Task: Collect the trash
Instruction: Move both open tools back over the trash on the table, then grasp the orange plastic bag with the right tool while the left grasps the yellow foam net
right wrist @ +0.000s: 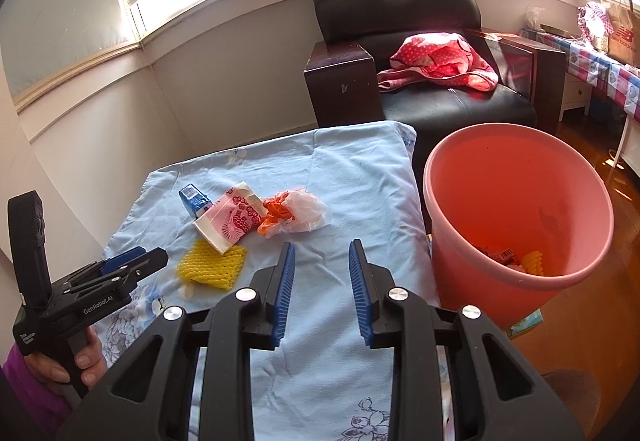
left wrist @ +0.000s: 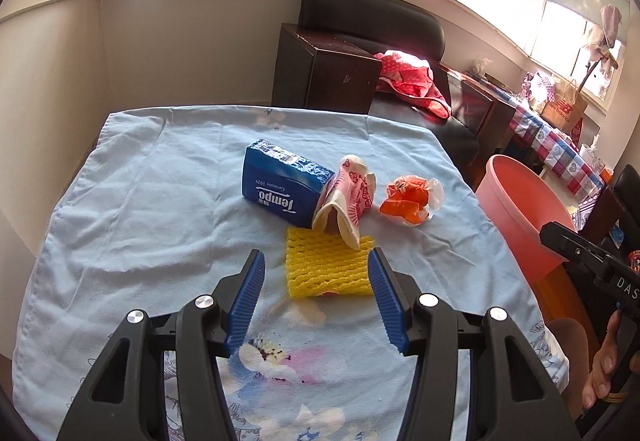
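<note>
So the table had a light blue floral cloth (left wrist: 132, 201) over it, and the trash sat bunched up around the middle. There was a blue Tempo tissue pack (left wrist: 280, 183) lying on its side, with a pink-and-cream paper wrapper (left wrist: 350, 197) leaning against its right end. Just in front of those lay a yellow foam fruit net (left wrist: 326, 269), and the wrapper's lower tip rested on its far edge. A little to the right, apart from the rest, was a crumpled clear bag with orange bits inside (left wrist: 410, 201).

The left gripper (left wrist: 316, 267) hung low over the cloth with its jaws spread wide, nothing between them, and the foam net sat just past the blue fingertips (left wrist: 256, 269) in that view. The right gripper (right wrist: 322, 255) was nearer the table's right side, jaws only partly apart and empty, aimed roughly toward the crumpled bag.

A salmon-pink bucket (right wrist: 440, 177) stood on the floor right beside the table's right edge. It already had a few bits at the bottom, including what looked like another yellow net, though it was hard to make out down there. A black armchair (right wrist: 400, 9) with a red dotted cloth (right wrist: 440, 61) on it stood behind the table.
</note>
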### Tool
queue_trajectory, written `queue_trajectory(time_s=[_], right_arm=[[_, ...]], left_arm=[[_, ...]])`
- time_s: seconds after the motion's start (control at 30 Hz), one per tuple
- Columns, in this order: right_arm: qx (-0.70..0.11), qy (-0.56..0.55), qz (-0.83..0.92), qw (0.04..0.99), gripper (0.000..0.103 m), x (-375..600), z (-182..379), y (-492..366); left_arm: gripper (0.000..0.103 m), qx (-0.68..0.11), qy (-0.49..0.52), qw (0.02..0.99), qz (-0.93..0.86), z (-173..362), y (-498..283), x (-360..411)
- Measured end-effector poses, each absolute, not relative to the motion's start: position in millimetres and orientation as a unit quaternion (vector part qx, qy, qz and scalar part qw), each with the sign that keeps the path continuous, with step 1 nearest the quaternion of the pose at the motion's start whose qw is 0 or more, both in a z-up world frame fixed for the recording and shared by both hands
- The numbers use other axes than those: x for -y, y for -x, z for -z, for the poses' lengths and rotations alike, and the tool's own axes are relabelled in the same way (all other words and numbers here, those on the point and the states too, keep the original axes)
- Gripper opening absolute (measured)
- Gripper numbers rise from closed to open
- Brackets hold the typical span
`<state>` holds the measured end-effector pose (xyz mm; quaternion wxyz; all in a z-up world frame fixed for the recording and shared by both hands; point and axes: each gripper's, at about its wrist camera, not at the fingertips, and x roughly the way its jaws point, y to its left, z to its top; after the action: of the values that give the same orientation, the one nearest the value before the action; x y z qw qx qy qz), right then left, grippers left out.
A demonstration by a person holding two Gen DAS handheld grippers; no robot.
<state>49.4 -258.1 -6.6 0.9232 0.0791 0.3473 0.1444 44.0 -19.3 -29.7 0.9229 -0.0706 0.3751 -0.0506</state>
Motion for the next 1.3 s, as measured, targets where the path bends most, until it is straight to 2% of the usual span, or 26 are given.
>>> queue_trajectory(time_s=[0.3,0.4,0.47,0.5,0.57,0.63,0.87,0.97,1.27,1.3], right_arm=[[-0.362,-0.077,-0.164,0.914,0.028,249,16,-59],[-0.366,-0.079,-0.175,0.911,0.028,245,16,-64],[-0.369,-0.079,-0.182,0.908,0.028,242,16,-69],[-0.372,-0.079,-0.186,0.906,0.028,240,16,-71],[-0.377,-0.082,-0.19,0.903,0.028,235,17,-79],[-0.381,-0.081,-0.195,0.9,0.028,230,17,-85],[-0.383,-0.064,-0.195,0.901,0.029,217,15,-117],[-0.395,-0.074,-0.198,0.894,0.038,215,19,-136],[-0.436,-0.053,-0.194,0.878,0.04,200,47,-175],[-0.434,-0.054,-0.196,0.878,0.047,201,49,-176]], left_arm=[[0.053,-0.422,0.056,0.904,0.034,59,-62,29],[0.049,-0.445,0.062,0.893,0.04,67,-69,30],[0.04,-0.449,0.07,0.89,0.039,70,-71,28],[0.032,-0.447,0.075,0.89,0.045,70,-71,27],[0.024,-0.445,0.076,0.891,0.047,70,-70,27],[0.003,-0.441,0.07,0.894,0.049,69,-68,28],[0.003,-0.426,0.071,0.9,0.064,54,-54,19],[0.003,-0.421,0.083,0.901,0.068,49,-49,11],[0.003,-0.404,0.084,0.908,0.068,29,-47,-2],[0.003,-0.403,0.085,0.909,0.068,27,-48,-3]])
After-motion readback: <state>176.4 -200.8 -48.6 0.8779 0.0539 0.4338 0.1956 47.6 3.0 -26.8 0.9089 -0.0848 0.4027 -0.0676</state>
